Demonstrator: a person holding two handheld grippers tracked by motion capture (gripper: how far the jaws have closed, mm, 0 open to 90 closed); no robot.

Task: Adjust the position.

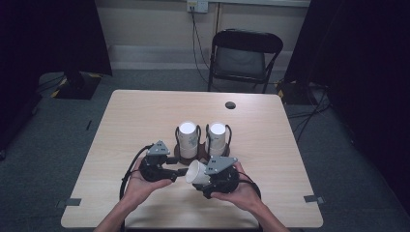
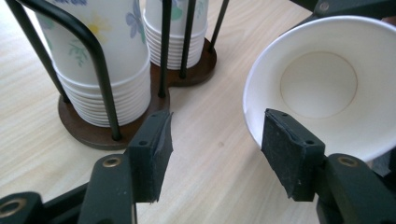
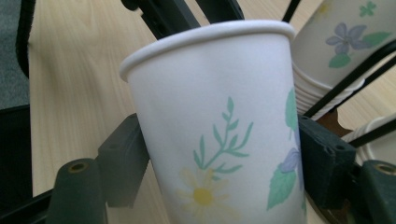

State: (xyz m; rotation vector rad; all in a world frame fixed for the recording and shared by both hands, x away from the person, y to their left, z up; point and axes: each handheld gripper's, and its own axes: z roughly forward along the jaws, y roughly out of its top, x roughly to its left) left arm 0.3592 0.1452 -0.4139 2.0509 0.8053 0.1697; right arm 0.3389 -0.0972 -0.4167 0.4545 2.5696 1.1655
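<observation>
Right now my right gripper [image 3: 219, 186] has its jaws clamped on a single paper cup [image 3: 219, 126], at the centre of its own view, tipped with its open mouth toward my left gripper [image 2: 215, 154]. That one stands open; its right pad sits at the cup's rim, with bare table [image 2: 210, 140] between the jaws. At upper left of the left gripper view, two stacks of cups [image 2: 107, 70] stand in a dark wire holder [image 2: 88, 133].

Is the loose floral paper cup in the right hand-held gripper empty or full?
Empty. The left gripper view looks straight into the white floral paper cup and shows its bare bottom; the right hand-held gripper holds it tipped sideways.
</observation>
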